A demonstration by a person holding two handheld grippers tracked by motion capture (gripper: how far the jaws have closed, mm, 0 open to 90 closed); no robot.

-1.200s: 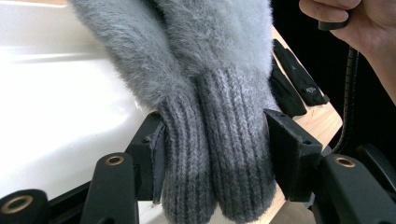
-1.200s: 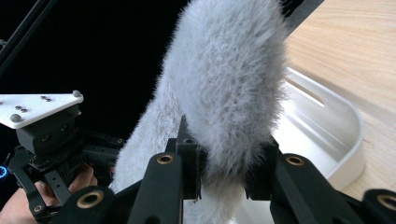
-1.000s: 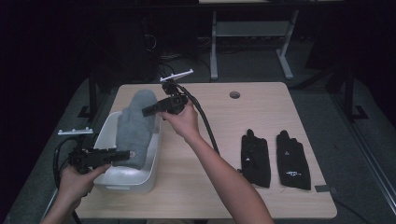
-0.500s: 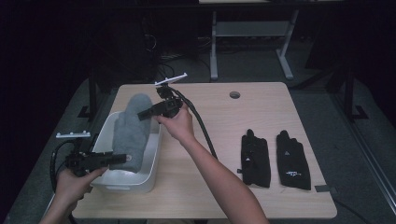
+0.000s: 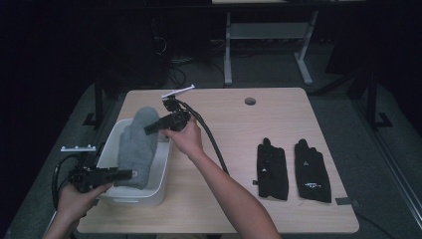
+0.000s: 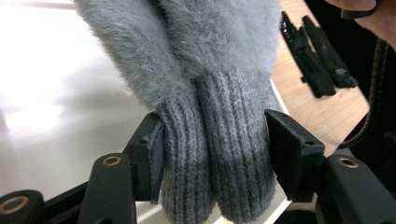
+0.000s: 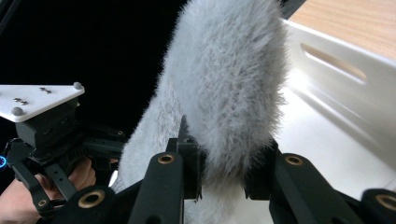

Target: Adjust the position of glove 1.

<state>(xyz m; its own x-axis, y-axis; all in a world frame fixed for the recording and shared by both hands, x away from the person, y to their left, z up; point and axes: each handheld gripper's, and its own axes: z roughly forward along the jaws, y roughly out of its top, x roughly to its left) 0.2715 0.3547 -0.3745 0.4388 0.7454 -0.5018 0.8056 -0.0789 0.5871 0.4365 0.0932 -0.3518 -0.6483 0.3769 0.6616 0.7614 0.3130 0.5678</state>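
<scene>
Right claw (image 5: 149,129) clamped the fuzzy top of the grey mitten pair (image 5: 137,147) over the white bin (image 5: 161,172). Left claw (image 5: 130,174) straddled the ribbed cuffs at the bin's near end, left pad touching, right pad just off. Two black gloves (image 5: 291,169) lay on the counter (image 5: 229,119), well right of the bin.

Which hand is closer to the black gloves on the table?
Right. The right hand is beside the white bin, nearer the black gloves; the left hand is beyond the bin's far side.
</scene>
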